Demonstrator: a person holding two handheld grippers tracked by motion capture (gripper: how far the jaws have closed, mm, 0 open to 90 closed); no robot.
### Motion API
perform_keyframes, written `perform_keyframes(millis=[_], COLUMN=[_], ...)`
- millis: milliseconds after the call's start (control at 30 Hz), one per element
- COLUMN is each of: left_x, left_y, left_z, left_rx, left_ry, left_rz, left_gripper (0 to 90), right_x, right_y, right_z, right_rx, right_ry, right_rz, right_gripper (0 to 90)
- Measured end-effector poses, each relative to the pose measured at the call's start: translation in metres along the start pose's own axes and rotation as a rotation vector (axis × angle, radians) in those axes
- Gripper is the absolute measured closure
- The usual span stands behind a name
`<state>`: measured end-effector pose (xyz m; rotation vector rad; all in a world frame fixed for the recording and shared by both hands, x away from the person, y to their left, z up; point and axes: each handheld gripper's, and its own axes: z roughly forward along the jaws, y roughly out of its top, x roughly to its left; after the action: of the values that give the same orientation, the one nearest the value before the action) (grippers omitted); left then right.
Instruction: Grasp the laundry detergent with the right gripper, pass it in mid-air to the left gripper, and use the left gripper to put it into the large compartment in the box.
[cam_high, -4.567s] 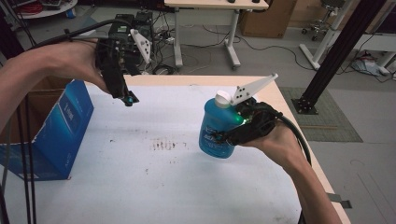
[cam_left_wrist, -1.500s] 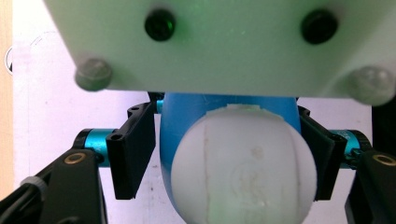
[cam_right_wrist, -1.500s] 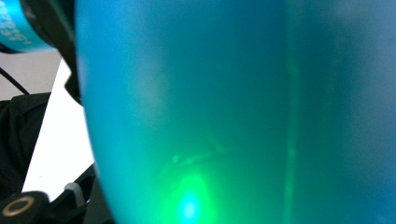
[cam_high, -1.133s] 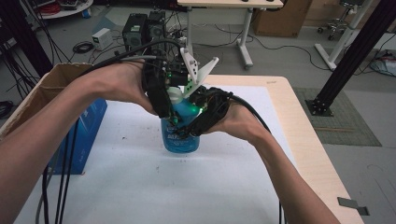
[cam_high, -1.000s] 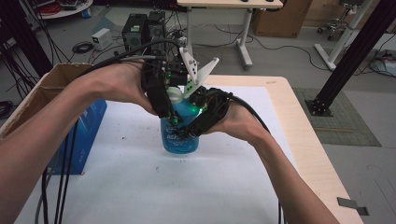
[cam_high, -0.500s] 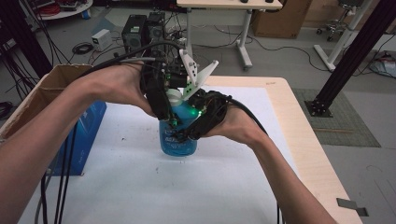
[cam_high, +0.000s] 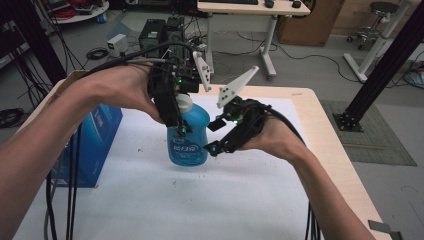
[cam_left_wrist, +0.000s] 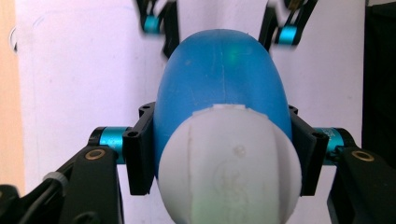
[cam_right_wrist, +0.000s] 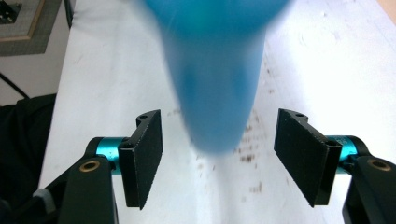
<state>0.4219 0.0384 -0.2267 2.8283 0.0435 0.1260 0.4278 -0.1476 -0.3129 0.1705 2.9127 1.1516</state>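
two hand-held grippers meet at your blue bottle (cam_high: 189, 135), which stands on the table (cam_high: 250, 200). your left hand-held gripper (cam_left_wrist: 219, 154) pinches it just under the white cap (cam_left_wrist: 229, 163). your right hand-held gripper (cam_right_wrist: 219, 158) has just been opening, pads clear of the bottle; its own view shows that gap, the high view its place beside the bottle.

Left gripper (cam_high: 183, 131) points down, fingers (cam_left_wrist: 140, 149) clamped; right gripper (cam_high: 214, 136) level, fingers (cam_right_wrist: 144, 156) just opening.
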Motion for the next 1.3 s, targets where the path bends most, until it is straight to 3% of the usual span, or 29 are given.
perform_keyframes(millis=[100,333,433,467,600,700,767,833,1033,1100,1300], left_x=[0.002,0.007,0.008,0.009,0.012,0.013,0.015,0.015,0.013,0.011,0.008], left_y=[-0.006,-0.020,-0.024,-0.028,-0.038,-0.042,-0.048,-0.051,-0.061,-0.068,-0.083], left_z=[-0.011,-0.038,-0.046,-0.052,-0.068,-0.077,-0.091,-0.099,-0.119,-0.129,-0.146], left_rx=[0.013,0.052,0.061,0.068,0.080,0.079,0.068,0.077,0.067,0.056,0.033], left_ry=[0.018,0.059,0.067,0.074,0.087,0.098,0.115,0.121,0.147,0.170,0.206], left_rz=[-0.028,-0.100,-0.119,-0.149,-0.205,-0.235,-0.310,-0.357,-0.408,-0.439,-0.493], left_gripper=[38.2,38.2,38.2,38.2,38.2,38.3,38.3,38.3,38.3,38.3,38.3], right_x=[0.003,0.004,0.003,0.002,0.002,0.003,0.003,0.003,0.004,0.005,0.006], right_y=[-0.006,-0.025,-0.029,-0.035,-0.046,-0.051,-0.057,-0.062,-0.068,-0.071,-0.074], right_z=[-0.011,-0.032,-0.036,-0.040,-0.046,-0.049,-0.052,-0.054,-0.056,-0.057,-0.057], right_rx=[0.047,0.136,0.150,0.175,0.218,0.240,0.235,0.233,0.259,0.301,0.345], right_ry=[-0.056,-0.107,-0.117,-0.140,-0.157,-0.180,-0.191,-0.199,-0.227,-0.249,-0.265], right_rz=[-0.004,0.047,0.061,0.083,0.116,0.123,0.143,0.164,0.167,0.166,0.170], right_gripper=[31.2,28.1,26.6,24.3,22.4,22.2,20.5,19.8,19.8,19.7,19.6])
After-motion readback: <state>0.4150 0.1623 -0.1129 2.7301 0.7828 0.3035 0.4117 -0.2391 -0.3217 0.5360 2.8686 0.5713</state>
